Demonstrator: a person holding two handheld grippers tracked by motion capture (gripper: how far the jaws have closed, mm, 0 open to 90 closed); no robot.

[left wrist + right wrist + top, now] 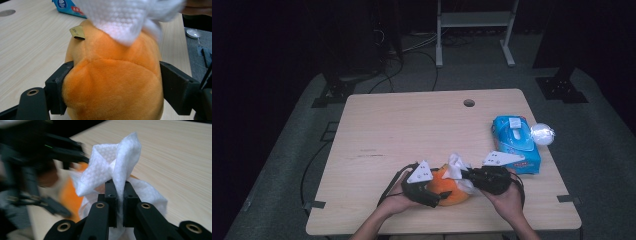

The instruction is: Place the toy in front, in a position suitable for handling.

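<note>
An orange plush toy point(451, 192) lies near the table's front edge, with a small gold tag point(78, 33) on it. My left gripper point(437, 196) holds it from the left. In the left gripper view both jaws press into the sides of the plush point(112, 75). My right gripper point(467, 176) comes in from the right, shut on a white wipe point(458, 165). The wipe point(112, 167) is pinched between its closed jaws and rests on top of the toy point(72, 197). In the left gripper view the wipe point(125, 17) drapes over the toy's far end.
A blue pack of wipes point(516, 142) lies at the right side of the wooden table point(412, 130), with a whitish round object point(542, 134) beside it at the edge. A cable hole point(469, 103) sits near the back edge.
</note>
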